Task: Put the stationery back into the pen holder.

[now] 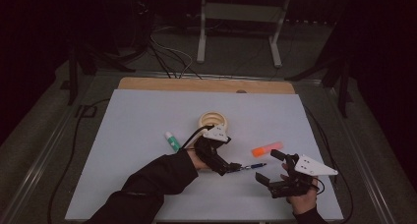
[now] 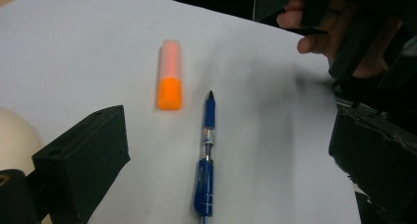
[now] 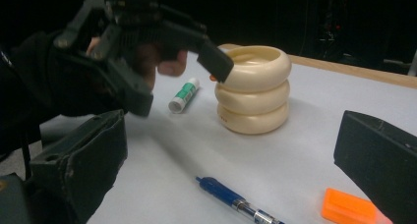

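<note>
A blue pen [image 1: 252, 166] lies on the white board [image 1: 137, 116], its tip toward an orange highlighter [image 1: 267, 149]. My left gripper [image 1: 227, 160] hovers over the pen's rear end, open. In the left gripper view the pen [image 2: 208, 150] lies between the wide-apart jaws of that gripper [image 2: 223, 150], untouched, with the highlighter [image 2: 170, 81] beyond. My right gripper [image 1: 269, 167] stands open near the front right, facing the pen [image 3: 236, 199] and a cream ringed cup [image 3: 253, 89]. The left gripper [image 3: 177, 81] hangs above the board in the right gripper view.
A green and white glue stick [image 1: 172, 141] lies left of the cream cup [image 1: 215, 121]. The board rests on a wooden tabletop [image 1: 147, 83] with a metal frame. Cables run off the table's left and back. A stand [image 1: 241, 13] is behind.
</note>
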`<state>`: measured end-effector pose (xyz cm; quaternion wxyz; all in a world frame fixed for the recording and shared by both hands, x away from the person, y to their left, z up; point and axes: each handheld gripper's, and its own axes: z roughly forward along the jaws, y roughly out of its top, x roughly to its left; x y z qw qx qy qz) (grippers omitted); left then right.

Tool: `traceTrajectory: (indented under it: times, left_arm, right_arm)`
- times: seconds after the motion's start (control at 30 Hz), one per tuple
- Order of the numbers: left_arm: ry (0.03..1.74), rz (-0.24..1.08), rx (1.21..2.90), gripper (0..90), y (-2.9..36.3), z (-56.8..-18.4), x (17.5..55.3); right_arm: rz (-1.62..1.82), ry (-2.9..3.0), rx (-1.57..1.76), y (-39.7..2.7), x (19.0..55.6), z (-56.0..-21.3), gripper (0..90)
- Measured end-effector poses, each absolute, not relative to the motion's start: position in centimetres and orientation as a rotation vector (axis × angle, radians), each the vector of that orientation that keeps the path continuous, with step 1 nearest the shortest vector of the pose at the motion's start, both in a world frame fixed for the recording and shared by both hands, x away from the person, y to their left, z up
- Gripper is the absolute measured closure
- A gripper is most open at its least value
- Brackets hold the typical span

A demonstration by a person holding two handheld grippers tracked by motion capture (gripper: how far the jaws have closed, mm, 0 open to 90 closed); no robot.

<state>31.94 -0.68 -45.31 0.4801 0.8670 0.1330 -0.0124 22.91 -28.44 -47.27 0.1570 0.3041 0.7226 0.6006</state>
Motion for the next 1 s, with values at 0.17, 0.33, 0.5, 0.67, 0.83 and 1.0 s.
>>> traceTrajectory:
  times: [0.17,0.33,0.5,0.67,0.83,1.0]
  left_arm:
    - [0.312,-0.031,2.137,2.0,-1.6,-46.4,31.6]
    - [0.293,-0.025,2.158,6.1,-2.2,-47.2,31.5]
    - [0.276,-0.004,2.193,13.0,-2.7,-47.8,31.5]
    - [0.267,0.005,2.224,16.5,-3.3,-48.5,31.6]
    - [0.266,0.019,2.251,21.4,-4.0,-49.2,31.6]
    - [0.297,0.019,2.271,27.1,-4.5,-49.9,31.9]
  right_arm:
    - [1.735,2.048,0.88,-28.8,22.9,-47.1,0.0]
    - [1.754,2.033,0.893,-29.0,22.9,-47.0,0.0]
    - [1.752,2.03,0.892,-29.1,22.9,-46.9,0.0]
    - [1.755,2.029,0.892,-29.1,22.8,-46.9,0.0]
    - [1.758,2.027,0.89,-29.1,22.8,-46.9,0.0]
    - [1.762,2.029,0.891,-29.1,22.7,-46.9,0.0]
